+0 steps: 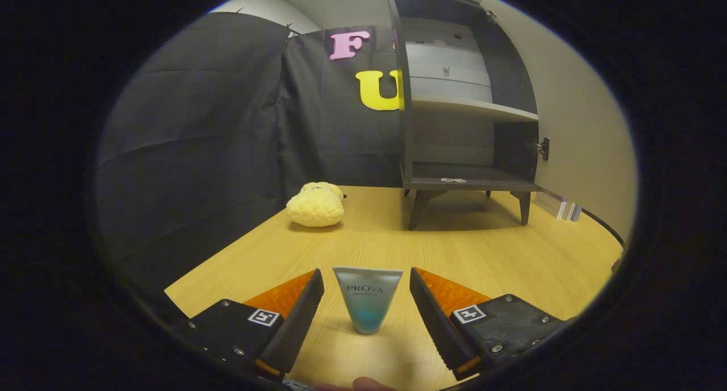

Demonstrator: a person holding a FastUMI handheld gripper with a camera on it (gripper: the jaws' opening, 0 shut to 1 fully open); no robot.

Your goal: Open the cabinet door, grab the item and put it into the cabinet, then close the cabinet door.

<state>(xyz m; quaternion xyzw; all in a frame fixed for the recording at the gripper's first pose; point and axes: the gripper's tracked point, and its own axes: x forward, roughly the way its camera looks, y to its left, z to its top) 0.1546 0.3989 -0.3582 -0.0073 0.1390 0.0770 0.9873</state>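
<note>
A small pale tube [367, 300], blue toward its cap end, stands cap-down on the wooden table [488, 254]. It sits between the two fingers of my gripper [367, 286], which is open, with a gap on each side of the tube. Beyond the fingers, at the table's far right, stands the dark cabinet [463, 107] on short legs. Its door is swung open to the right, so the shelf [474, 108] and the bottom compartment [460, 172] are in plain sight.
A yellow plush toy [316, 205] lies on the table to the left of the cabinet. Something small and white [452, 180] rests on the cabinet's bottom ledge. A few slim boxes [559, 205] lie behind the cabinet's right leg. Black cloth bounds the left and back.
</note>
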